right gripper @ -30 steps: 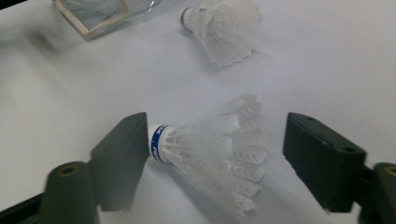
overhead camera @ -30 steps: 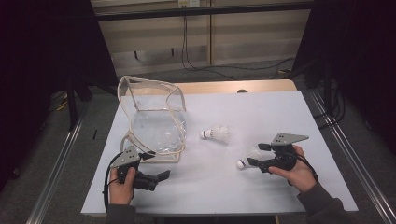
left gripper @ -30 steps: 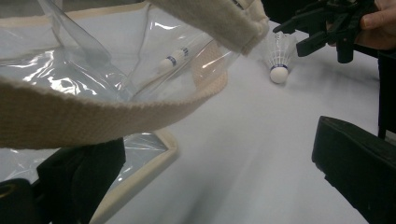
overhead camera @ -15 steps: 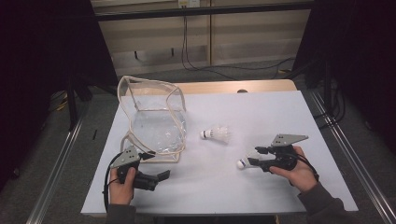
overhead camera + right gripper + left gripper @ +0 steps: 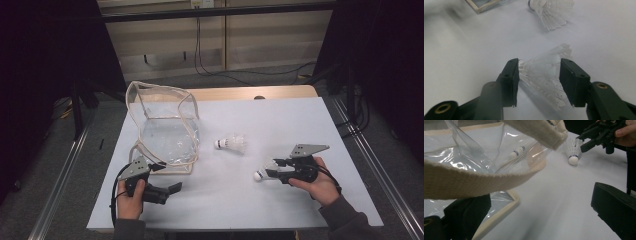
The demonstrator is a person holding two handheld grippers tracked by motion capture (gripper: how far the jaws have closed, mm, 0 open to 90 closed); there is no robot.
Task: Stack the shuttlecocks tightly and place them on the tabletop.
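White table (image 5: pixel 280 200); right claw (image 5: pixel 539 82) grips shuttlecock (image 5: pixel 544 75) skirt.

Bright white table (image 5: pixel 300 125), dark surroundings, glare on bag (image 5: pixel 461 162), perhaps motion-blurred

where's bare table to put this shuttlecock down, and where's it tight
Bare table lies right of the bag, behind the loose shuttlecock, and along the near edge between the left hand-held gripper and the right hand-held gripper, whose jaws grip a shuttlecock. It is tight at the bag's near corner.
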